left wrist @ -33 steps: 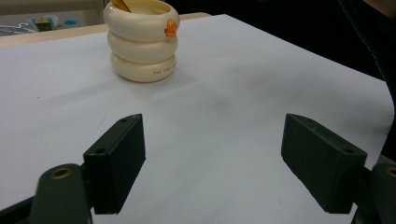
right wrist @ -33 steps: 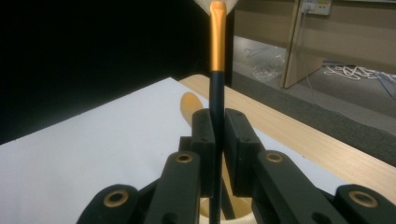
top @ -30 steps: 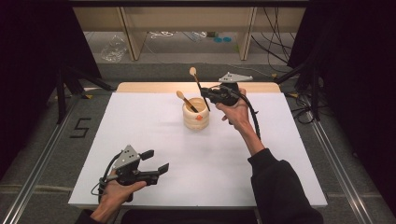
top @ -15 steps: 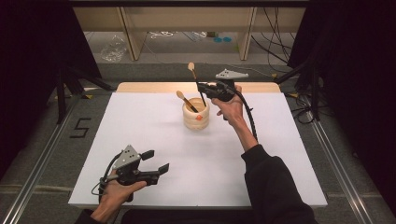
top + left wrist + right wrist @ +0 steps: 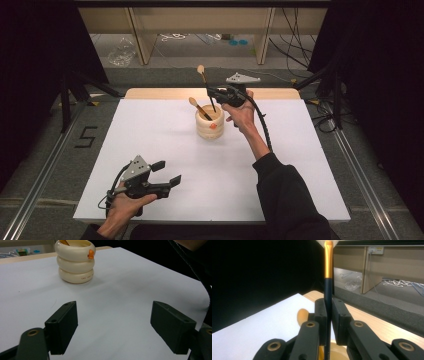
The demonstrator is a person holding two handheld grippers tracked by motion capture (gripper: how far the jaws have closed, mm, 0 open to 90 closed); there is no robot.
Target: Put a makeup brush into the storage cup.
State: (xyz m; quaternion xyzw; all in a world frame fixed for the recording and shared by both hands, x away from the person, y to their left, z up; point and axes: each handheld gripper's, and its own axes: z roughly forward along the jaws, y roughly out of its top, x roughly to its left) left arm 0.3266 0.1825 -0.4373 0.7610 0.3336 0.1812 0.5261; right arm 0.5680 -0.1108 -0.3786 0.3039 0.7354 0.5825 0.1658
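The right gripper point(image 5: 214, 93) pinches the makeup brush point(image 5: 328, 277) upright — handle aimed into the ringed cream holder point(image 5: 209, 123) — while the left gripper point(image 5: 167, 173) idles, jaws spread.

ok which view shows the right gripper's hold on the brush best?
The right gripper view: the right gripper has both jaws clamped on the brush, its dark handle upright between them, gold ferrule above. The high view shows that gripper small, the brush tilted over the cream pot. The left gripper view shows the pot.
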